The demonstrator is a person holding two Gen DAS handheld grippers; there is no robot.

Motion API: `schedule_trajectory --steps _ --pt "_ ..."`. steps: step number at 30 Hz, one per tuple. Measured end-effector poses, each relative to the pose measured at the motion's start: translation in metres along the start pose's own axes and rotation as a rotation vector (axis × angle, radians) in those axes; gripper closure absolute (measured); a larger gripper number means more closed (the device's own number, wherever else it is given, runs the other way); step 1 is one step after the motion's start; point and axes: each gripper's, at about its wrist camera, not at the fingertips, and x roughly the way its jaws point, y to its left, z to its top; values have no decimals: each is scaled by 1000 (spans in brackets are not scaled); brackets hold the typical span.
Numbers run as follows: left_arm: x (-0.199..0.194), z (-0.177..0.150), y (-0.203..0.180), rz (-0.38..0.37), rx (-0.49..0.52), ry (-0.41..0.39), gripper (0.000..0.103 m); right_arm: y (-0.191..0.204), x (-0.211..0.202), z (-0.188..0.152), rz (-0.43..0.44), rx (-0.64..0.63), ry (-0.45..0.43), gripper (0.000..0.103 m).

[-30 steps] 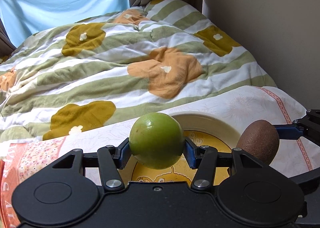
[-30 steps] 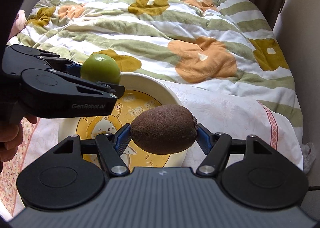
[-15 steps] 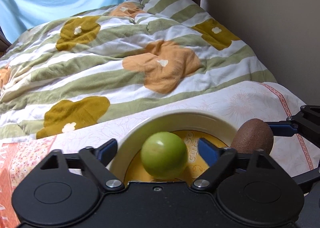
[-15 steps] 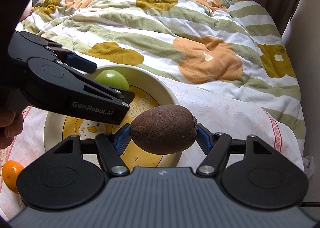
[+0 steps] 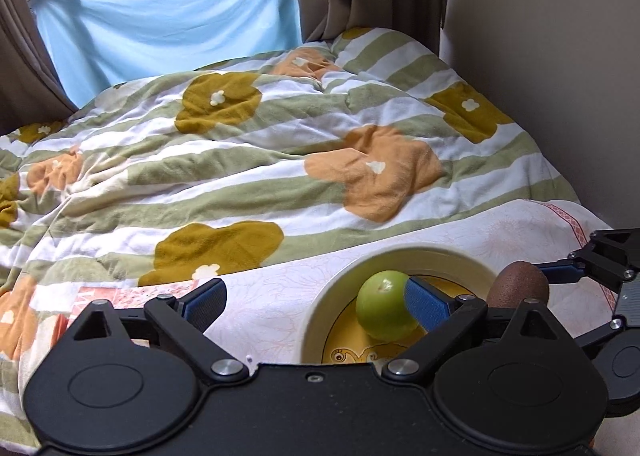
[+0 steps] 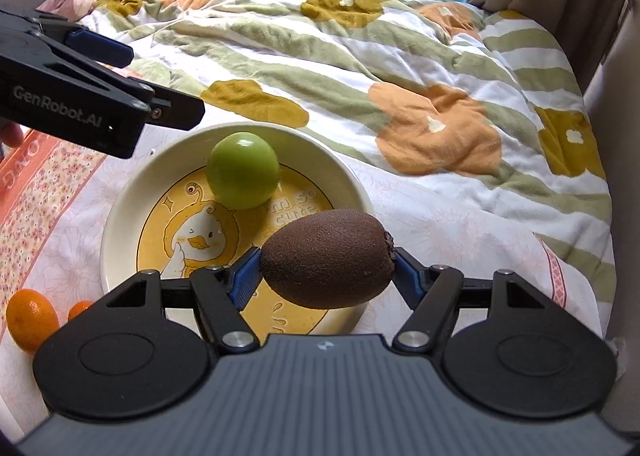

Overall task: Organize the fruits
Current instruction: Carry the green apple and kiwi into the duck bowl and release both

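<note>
The left gripper [image 5: 316,302] stands with its jaws spread wide and empty, and shows at the upper left of the right wrist view. The right gripper [image 6: 326,276] is clamped on a kiwi [image 6: 330,258] at the lower centre of its own view.

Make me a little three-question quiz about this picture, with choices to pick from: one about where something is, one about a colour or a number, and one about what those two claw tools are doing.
1. Where is the green fruit?
A. Lying in the bowl
B. On the striped quilt
C. Clamped in a claw

2. How many orange fruits lie beside the bowl in the right wrist view?
A. None
B. Two
C. Five

3. What is the right gripper doing?
A. Standing empty
B. Holding the green fruit
C. Holding the brown kiwi over the bowl's near rim

Answers:
1. A, it sits on the bowl's yellow duck picture, and the left gripper stands wide open and empty.
2. B, one orange fruit shows whole and a second peeks out behind the gripper's body.
3. C, both blue pads press on the kiwi's ends.
</note>
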Motion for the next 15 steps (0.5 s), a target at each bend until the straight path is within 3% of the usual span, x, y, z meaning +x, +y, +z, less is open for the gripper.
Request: schedule_trajectory --steps 5,13,15 --pt "-10 -12 6 11 -54 6 5 8 14 7 40 -89 -7 19" --pt "-13 -26 16 44 -75 25 5 12 32 11 49 -124 5 18" --pt "-14 -27 19 41 -87 25 5 14 30 9 45 -125 2 13"
